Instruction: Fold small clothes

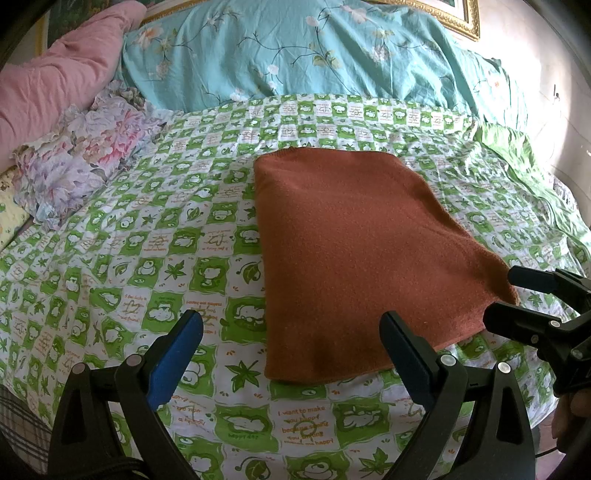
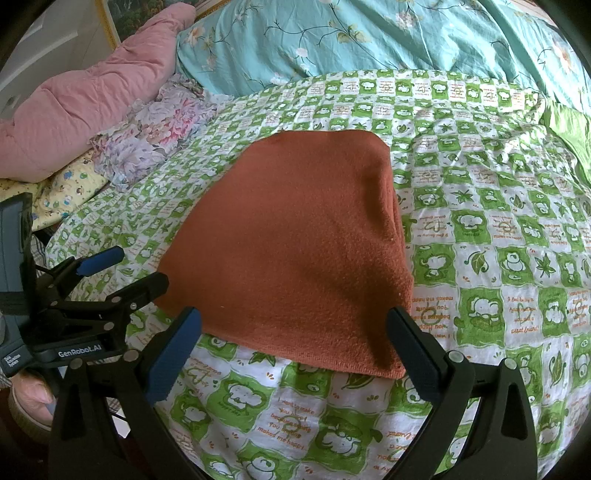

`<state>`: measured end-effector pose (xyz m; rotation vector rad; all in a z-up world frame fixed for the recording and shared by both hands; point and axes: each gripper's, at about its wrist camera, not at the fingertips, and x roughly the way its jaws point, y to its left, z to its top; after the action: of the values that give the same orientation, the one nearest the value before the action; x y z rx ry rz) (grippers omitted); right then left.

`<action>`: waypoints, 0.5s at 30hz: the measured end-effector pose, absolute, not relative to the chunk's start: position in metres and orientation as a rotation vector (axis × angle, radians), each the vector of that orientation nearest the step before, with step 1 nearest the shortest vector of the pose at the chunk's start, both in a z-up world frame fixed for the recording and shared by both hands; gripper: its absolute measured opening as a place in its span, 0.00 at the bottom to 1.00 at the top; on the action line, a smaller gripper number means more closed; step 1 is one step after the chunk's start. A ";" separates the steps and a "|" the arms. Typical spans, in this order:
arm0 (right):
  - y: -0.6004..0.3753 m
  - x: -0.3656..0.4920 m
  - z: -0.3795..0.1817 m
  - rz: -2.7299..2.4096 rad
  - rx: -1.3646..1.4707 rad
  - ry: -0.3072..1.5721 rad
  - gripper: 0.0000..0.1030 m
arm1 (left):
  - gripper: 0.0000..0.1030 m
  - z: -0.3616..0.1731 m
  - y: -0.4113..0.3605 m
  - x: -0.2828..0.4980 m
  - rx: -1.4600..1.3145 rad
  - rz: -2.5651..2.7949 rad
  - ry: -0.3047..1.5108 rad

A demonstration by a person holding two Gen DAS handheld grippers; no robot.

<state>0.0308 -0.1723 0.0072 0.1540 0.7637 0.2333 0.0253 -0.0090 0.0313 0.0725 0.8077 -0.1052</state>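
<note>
A rust-orange fleece cloth (image 1: 351,251) lies folded flat on the green-and-white checked bedsheet (image 1: 147,240). My left gripper (image 1: 291,339) is open, hovering just above the cloth's near left corner, holding nothing. The right gripper (image 1: 506,299) shows at the right edge of the left wrist view, open beside the cloth's near right corner. In the right wrist view the cloth (image 2: 295,251) fills the middle and my right gripper (image 2: 295,332) is open over its near edge, empty. The left gripper (image 2: 122,273) shows at the left there, open by the cloth's left corner.
A pink quilt (image 1: 55,85) and a floral pillow (image 1: 81,158) lie at the left. A teal flowered duvet (image 1: 314,51) is bunched across the back. A gold picture frame (image 1: 458,18) leans behind it. The bed's right edge (image 1: 565,206) drops away.
</note>
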 end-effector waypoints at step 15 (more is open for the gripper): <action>-0.172 0.031 0.008 0.235 0.157 0.765 0.97 | 0.94 0.031 -0.009 0.026 0.071 -0.106 0.808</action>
<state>0.0312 -0.1724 0.0077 0.1565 0.7652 0.2355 0.0258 -0.0085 0.0311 0.0711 0.8084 -0.1065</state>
